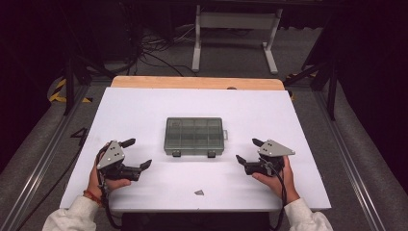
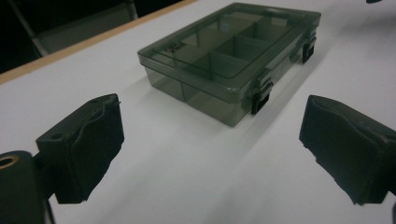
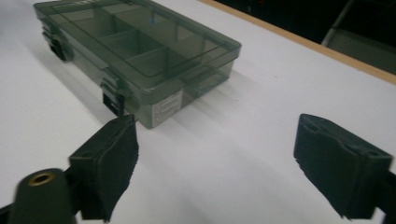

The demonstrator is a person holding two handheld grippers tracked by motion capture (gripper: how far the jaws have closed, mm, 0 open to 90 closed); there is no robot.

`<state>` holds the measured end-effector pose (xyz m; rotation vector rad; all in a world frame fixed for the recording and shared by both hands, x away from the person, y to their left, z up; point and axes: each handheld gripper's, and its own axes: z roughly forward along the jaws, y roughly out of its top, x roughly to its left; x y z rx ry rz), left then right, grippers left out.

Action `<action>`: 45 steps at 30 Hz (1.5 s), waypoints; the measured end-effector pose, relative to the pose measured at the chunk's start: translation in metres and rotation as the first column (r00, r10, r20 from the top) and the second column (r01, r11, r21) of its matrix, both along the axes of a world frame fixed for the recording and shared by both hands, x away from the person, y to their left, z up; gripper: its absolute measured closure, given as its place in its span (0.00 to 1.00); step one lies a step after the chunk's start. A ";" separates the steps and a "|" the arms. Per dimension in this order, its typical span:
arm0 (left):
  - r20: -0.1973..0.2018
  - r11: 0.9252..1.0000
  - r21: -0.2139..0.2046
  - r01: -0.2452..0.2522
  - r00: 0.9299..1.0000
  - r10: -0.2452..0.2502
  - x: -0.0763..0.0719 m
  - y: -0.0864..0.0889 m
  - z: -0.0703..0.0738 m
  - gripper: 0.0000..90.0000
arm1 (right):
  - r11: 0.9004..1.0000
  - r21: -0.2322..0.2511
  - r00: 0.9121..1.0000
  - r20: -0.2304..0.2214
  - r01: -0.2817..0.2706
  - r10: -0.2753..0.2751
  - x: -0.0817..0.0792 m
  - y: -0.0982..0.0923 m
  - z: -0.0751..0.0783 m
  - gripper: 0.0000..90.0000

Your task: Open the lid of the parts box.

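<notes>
Closed box (image 1: 195,135) is set mid-table, latches facing the person for access. Left gripper (image 1: 136,154) and right gripper (image 1: 247,151) are held flanking it, jaws wide, empty.

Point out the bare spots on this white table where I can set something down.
Bare patches: the wide strip between the translucent grey plastic compartment box and the wooden far edge, and both far corners. Tighter near the front, where the left tongs, right tongs and a small grey scrap sit.
</notes>
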<state>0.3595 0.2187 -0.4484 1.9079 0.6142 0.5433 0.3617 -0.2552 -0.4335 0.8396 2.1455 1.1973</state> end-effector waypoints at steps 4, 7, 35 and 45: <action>-0.059 0.997 0.073 0.030 0.998 -0.026 0.009 -0.017 -0.005 0.10 | 1.000 -0.017 0.999 -0.040 -0.022 0.022 0.007 0.009 0.002 0.25; -0.084 0.992 0.124 0.023 0.996 -0.013 0.016 -0.029 -0.008 0.17 | 0.998 -0.040 0.996 -0.077 -0.054 0.051 0.013 0.021 0.004 0.28; -0.186 0.980 0.182 0.084 0.981 -0.050 0.043 -0.054 -0.007 0.70 | 0.978 -0.140 0.973 -0.195 -0.155 0.126 0.034 0.056 -0.007 0.75; -0.198 0.982 0.168 0.088 0.979 -0.054 0.044 -0.053 -0.008 0.71 | 0.979 -0.136 0.973 -0.196 -0.152 0.124 0.034 0.056 -0.008 0.75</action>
